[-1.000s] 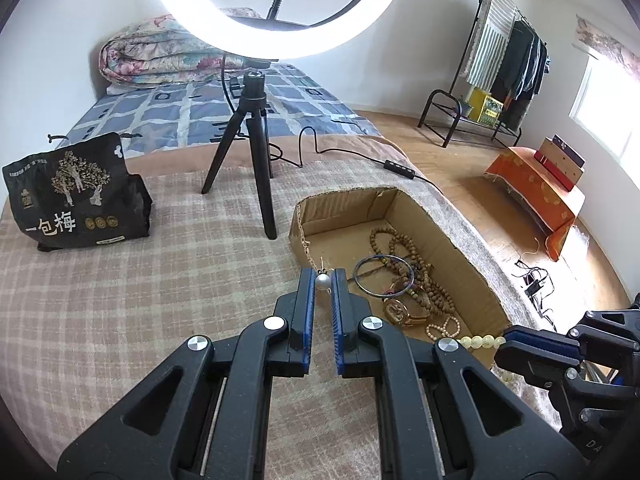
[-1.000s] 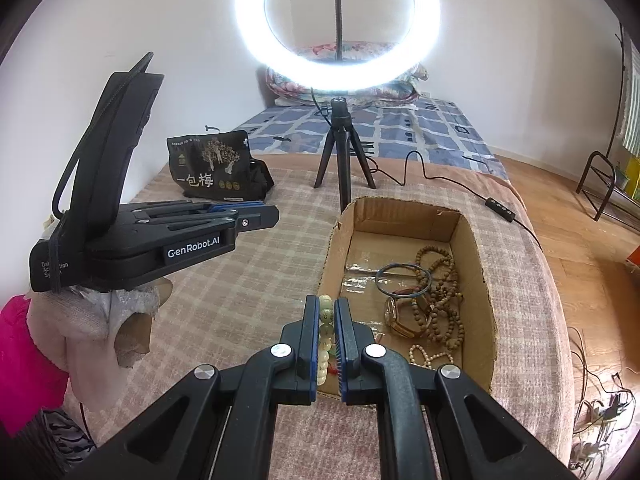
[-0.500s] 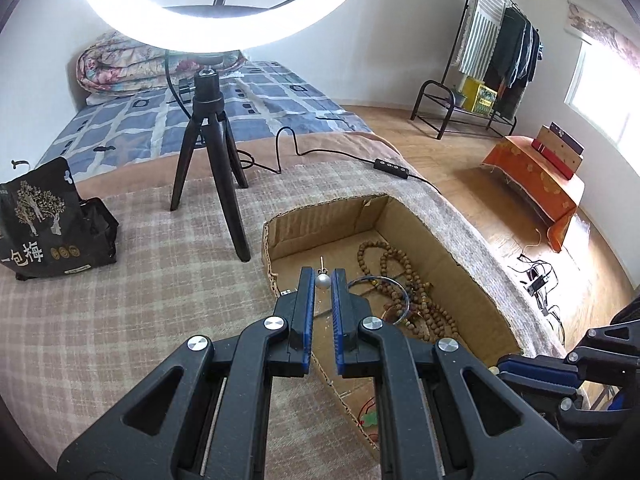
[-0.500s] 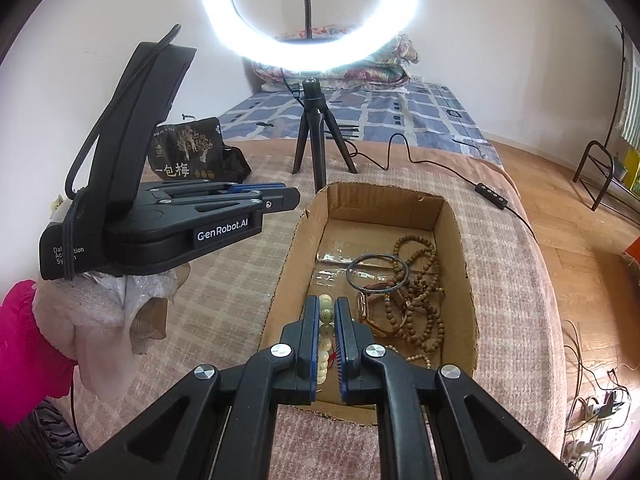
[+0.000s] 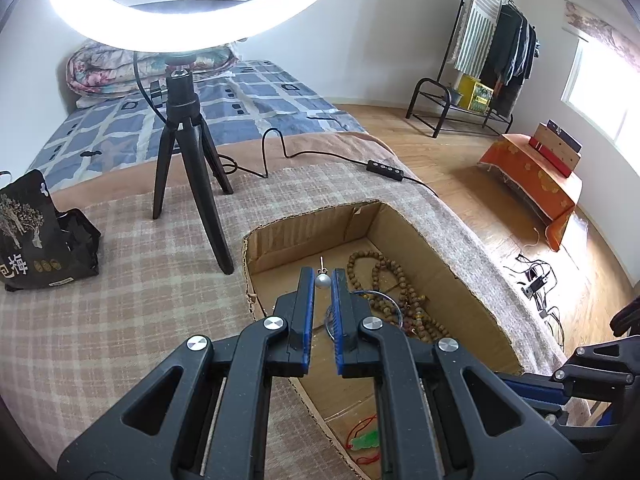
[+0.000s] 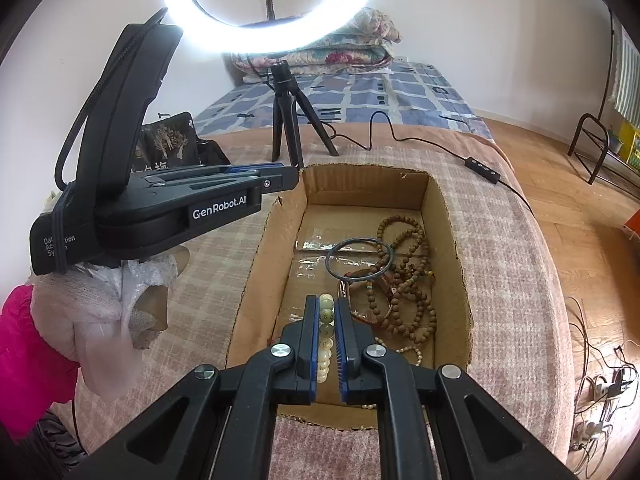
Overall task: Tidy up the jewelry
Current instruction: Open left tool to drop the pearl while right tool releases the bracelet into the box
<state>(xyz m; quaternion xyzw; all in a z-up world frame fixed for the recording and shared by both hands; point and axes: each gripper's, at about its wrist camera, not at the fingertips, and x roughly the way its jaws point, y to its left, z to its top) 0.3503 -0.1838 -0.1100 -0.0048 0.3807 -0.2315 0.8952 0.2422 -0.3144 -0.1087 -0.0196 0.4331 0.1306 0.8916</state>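
An open cardboard box (image 5: 436,248) (image 6: 444,216) lies on the checked blanket and holds jewelry. My left gripper (image 5: 322,282) is shut on a silver bead earring (image 5: 322,280) above the box's left side. My right gripper (image 6: 326,312) is shut on a pale green bead bracelet (image 6: 326,332) over the box's near end. Inside the box lie brown wooden bead strands (image 6: 404,280) (image 5: 384,280), a dark bangle (image 6: 358,258) and a green pendant on red cord (image 5: 366,440). The left gripper also shows in the right wrist view (image 6: 280,178).
A ring light on a black tripod (image 5: 188,160) (image 6: 286,120) stands behind the box, with its cable and switch (image 5: 382,169) running right. A black snack bag (image 5: 36,236) sits at left. The table edge drops to wooden floor (image 5: 480,208) at right.
Both grippers have moved forward over the box, still holding their pieces. The box has come closer and lower in both views.
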